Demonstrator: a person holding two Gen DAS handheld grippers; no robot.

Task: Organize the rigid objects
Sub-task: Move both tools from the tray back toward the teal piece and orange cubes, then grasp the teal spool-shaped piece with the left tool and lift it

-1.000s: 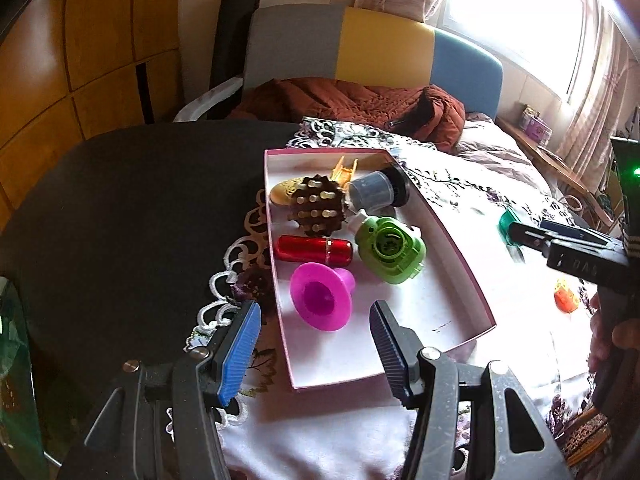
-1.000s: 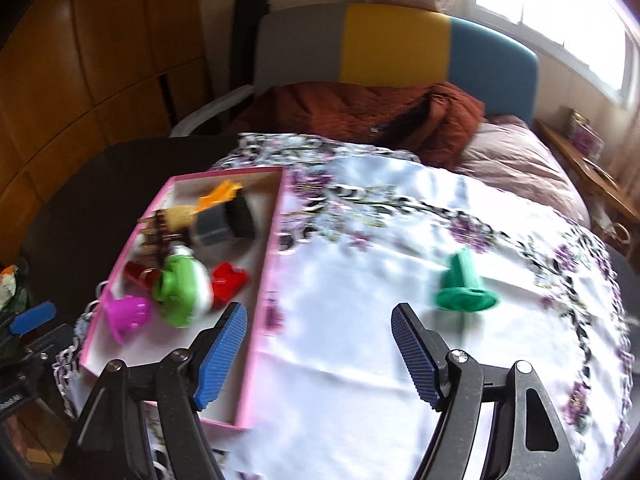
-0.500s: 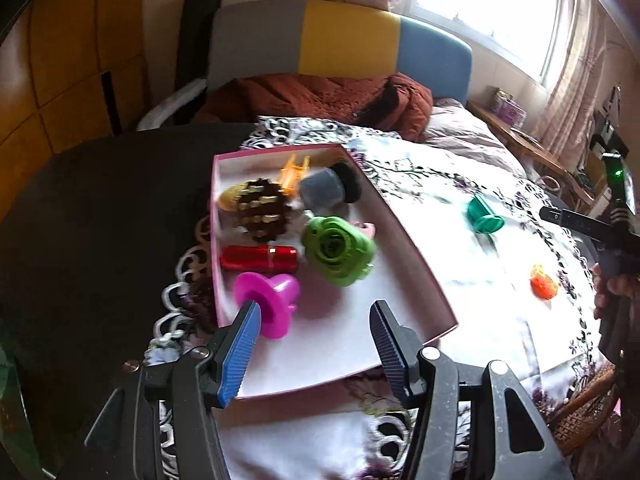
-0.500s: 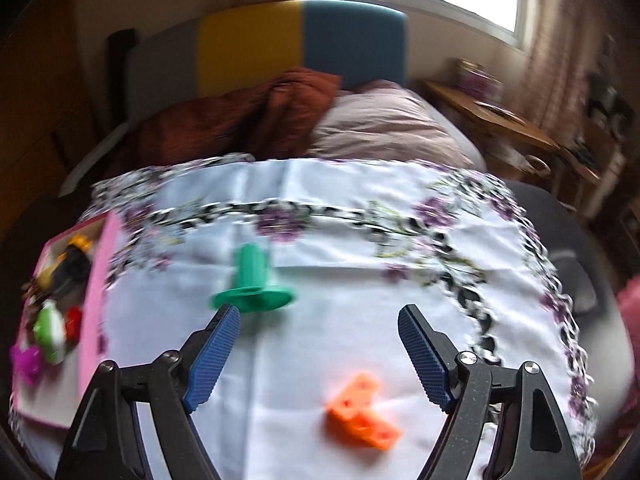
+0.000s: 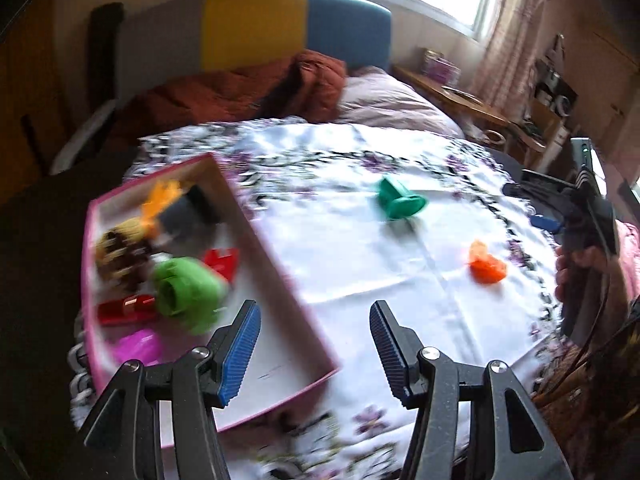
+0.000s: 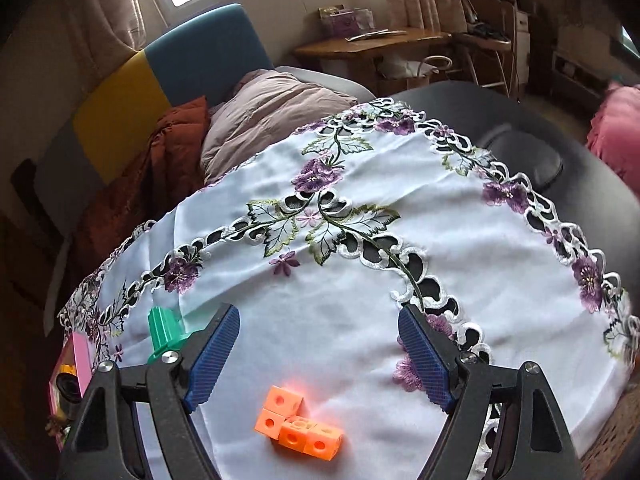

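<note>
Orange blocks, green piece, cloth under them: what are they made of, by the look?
Orange blocks: most likely hard plastic, matte with a slight glow; moulded cubes with round holes, crisp edges. Green piece: likely plastic too, smooth and matte; ribbed stem on a flat flange. Cloth: woven fabric with a faint sheen; soft creases, embroidered purple flowers, cutwork edge.

A tablecloth (image 6: pixel 352 280) covers the tabletop (image 6: pixel 560 152). On it, at the left, sits a shallow box (image 5: pixel 280 280) holding several small things crowded toward its far end. Out on the cloth to the right of the box lies a funnel-shaped piece (image 5: pixel 398 200), and nearer and further right, well apart from it, a block piece (image 6: pixel 298 428). Behind the tabletop stands a sofa (image 5: pixel 256 36) with a blanket (image 5: pixel 248 92) on it.
</note>
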